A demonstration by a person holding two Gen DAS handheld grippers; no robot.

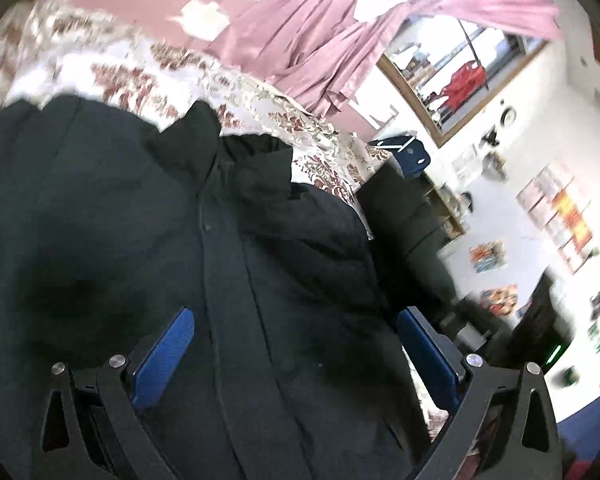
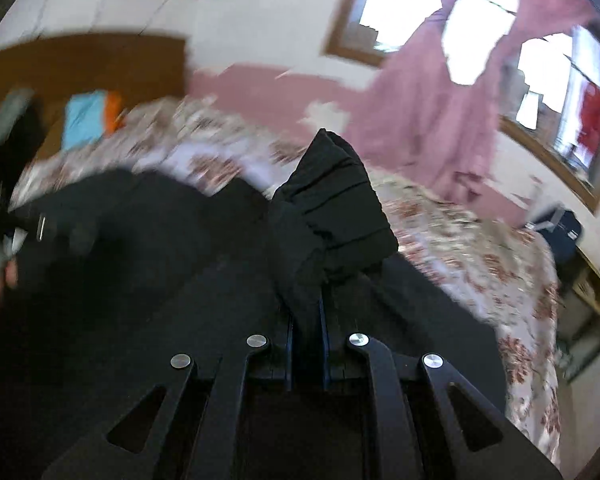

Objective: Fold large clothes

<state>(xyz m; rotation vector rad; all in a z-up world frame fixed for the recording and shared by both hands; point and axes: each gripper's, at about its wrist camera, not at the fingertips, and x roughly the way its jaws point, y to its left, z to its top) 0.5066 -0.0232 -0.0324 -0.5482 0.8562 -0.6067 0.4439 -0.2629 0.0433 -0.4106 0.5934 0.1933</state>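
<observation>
A large black jacket (image 1: 140,220) lies spread on a bed with a floral cover (image 1: 112,64). My left gripper (image 1: 296,344) is open, its blue pads (image 1: 168,352) wide apart just above the jacket's front placket. My right gripper (image 2: 306,316) is shut on a bunched fold of the jacket (image 2: 336,208), which stands up above the jaws. The rest of the jacket (image 2: 140,260) lies dark below, on the floral cover (image 2: 480,260).
Pink curtains (image 1: 320,40) hang by a window beyond the bed. A dark chair and shelf (image 1: 416,208) stand by the bed's right side, with a white wall of posters (image 1: 560,208). A wooden headboard (image 2: 80,64) with blue and orange cloth (image 2: 88,116) is at far left.
</observation>
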